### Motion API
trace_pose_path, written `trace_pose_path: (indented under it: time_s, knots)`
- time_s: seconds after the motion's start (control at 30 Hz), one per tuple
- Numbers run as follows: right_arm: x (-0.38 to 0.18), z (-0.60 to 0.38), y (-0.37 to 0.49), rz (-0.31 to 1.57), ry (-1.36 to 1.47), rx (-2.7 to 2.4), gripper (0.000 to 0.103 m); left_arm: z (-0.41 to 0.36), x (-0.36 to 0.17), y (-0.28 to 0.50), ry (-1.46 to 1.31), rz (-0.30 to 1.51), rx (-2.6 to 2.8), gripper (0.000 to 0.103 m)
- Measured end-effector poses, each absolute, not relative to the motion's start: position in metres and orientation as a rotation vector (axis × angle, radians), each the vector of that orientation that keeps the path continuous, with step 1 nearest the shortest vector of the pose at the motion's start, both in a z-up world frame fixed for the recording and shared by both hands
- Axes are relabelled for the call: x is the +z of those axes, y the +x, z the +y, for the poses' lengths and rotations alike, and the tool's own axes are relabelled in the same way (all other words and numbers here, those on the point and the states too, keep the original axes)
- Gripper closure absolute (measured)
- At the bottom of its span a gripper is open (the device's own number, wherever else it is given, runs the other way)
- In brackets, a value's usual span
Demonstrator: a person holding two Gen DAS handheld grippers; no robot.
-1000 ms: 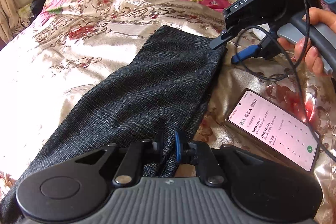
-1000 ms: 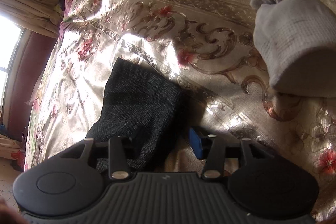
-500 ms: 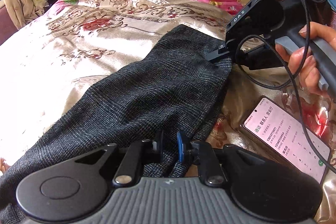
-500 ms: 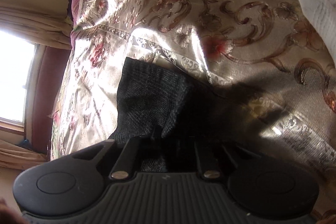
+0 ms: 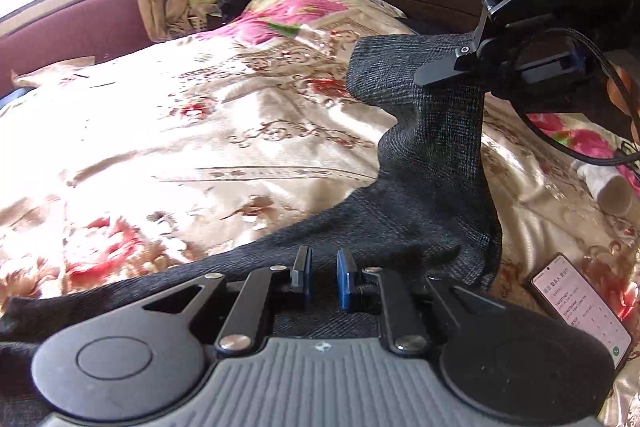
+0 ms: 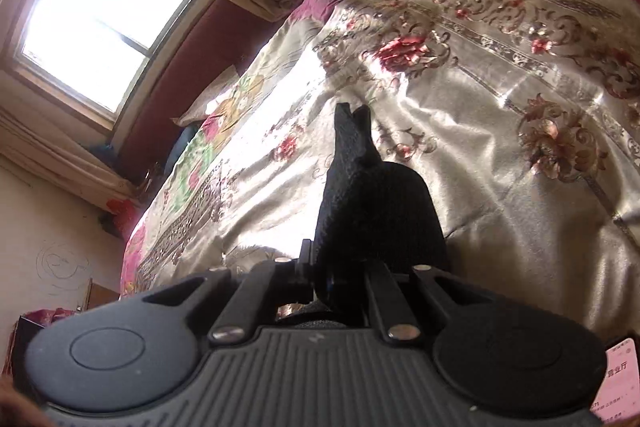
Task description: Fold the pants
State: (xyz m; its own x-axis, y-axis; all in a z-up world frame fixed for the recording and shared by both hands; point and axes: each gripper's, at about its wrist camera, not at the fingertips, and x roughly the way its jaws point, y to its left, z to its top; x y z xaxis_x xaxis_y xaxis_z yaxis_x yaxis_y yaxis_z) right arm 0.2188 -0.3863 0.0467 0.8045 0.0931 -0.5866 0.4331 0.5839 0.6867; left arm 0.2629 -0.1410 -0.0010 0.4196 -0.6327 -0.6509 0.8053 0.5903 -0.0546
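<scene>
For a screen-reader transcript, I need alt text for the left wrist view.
The right gripper lifts one end of dark pants off a floral bedspread, while the left gripper pinches the near edge. A lit phone lies at right.

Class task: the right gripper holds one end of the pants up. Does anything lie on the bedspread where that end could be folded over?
Nothing visible: the pants hang from the right gripper, and the bedspread beyond them looks bare. The phone lies on the other side.
</scene>
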Motion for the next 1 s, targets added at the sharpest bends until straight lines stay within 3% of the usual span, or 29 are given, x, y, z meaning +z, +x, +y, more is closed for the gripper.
trace_pose_path:
  time_s: [0.4, 0.8, 1.0]
  knots:
    - [0.024, -0.188, 0.343, 0.809, 0.819, 0.107, 0.096, 0.014, 0.002, 0.304, 0.151, 0.687, -0.659, 0.072]
    - [0.021, 0.004, 0.407, 0.878, 0.624, 0.345, 0.096, 0.165, -0.012, 0.329, 0.076, 0.701, -0.424, 0.072]
    - [-0.008, 0.073, 0.429, 0.917, 0.480, 0.367, 0.096, 0.215, -0.033, 0.333, 0.070, 0.746, -0.330, 0.072]
